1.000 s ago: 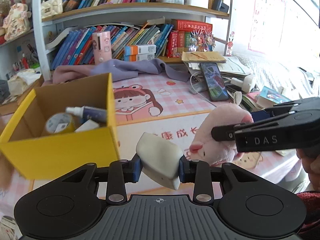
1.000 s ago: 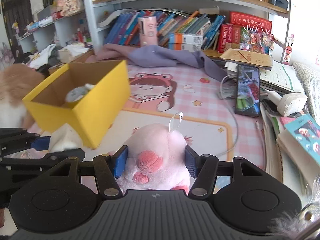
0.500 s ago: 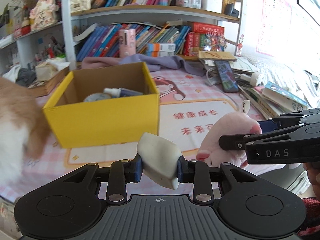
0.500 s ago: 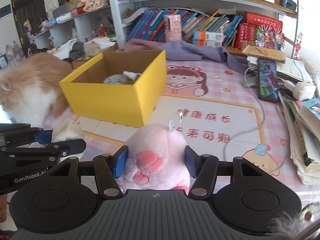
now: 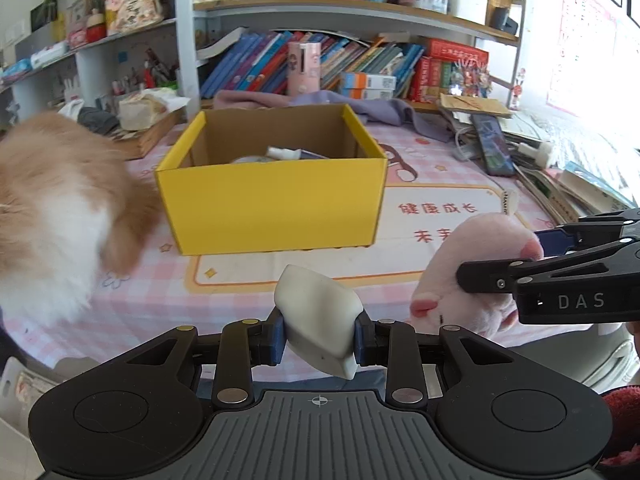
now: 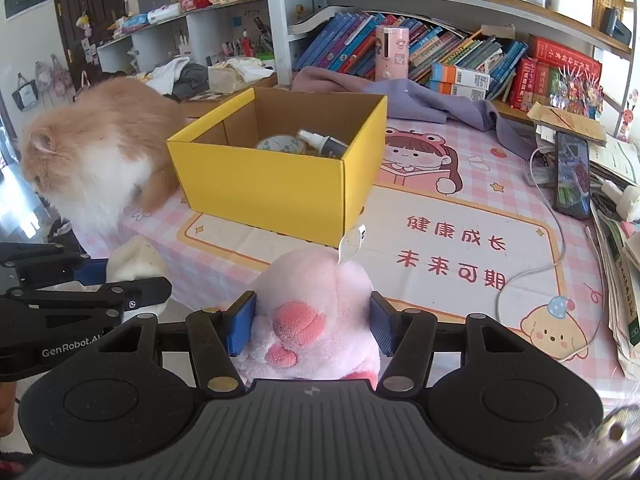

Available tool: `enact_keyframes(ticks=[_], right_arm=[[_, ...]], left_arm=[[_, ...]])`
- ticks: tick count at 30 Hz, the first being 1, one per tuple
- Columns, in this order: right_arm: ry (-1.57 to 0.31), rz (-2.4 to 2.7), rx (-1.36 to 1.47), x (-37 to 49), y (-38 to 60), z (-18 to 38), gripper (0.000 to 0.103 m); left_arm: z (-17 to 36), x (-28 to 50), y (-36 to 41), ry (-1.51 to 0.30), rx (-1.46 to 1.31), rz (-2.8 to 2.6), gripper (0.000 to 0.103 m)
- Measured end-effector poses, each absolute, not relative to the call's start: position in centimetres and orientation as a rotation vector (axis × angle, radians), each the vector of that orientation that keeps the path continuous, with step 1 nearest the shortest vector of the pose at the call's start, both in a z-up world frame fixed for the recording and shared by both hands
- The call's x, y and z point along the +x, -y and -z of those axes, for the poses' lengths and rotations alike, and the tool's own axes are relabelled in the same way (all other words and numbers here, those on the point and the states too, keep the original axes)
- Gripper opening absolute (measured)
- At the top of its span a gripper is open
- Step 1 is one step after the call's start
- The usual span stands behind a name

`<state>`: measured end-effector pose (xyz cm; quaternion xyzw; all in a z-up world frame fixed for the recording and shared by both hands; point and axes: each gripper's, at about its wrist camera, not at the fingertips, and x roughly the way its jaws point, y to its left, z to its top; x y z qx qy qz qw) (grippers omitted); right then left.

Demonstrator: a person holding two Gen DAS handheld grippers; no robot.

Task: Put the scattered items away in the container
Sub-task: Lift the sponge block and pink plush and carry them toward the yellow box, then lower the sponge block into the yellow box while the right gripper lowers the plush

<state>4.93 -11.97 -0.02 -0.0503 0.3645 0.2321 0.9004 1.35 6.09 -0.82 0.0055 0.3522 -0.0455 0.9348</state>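
- Yellow box (image 6: 280, 184) already has tape roll (image 6: 280, 145) + spray bottle (image 6: 322, 142) inside.
- My left gripper (image 5: 319, 330) pinches white pouch (image 5: 318, 324), right gripper (image 6: 312, 324) pinches pink plush (image 6: 316, 312); both not yet in box.

Bare tabletop (image 6: 460, 216) lies before the yellow box (image 6: 280, 184); a cat (image 6: 100, 152), seemingly touching, crowds its left side.
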Motion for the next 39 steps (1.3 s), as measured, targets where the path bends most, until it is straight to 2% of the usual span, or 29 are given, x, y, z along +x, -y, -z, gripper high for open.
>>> enact_keyframes(ticks=[23, 39], right_arm=[[-0.791, -0.59, -0.161, 4.0, 7.8, 0.6, 0.056], [-0.773, -0.649, -0.177, 8.0, 6.2, 0.5, 0.056]], left_arm=[[1.5, 0.4, -9.1, -0.755, -0.03, 0.063, 0.03], [1.1, 3.6, -10.0, -0.746, -0.033, 0.048, 0.03]])
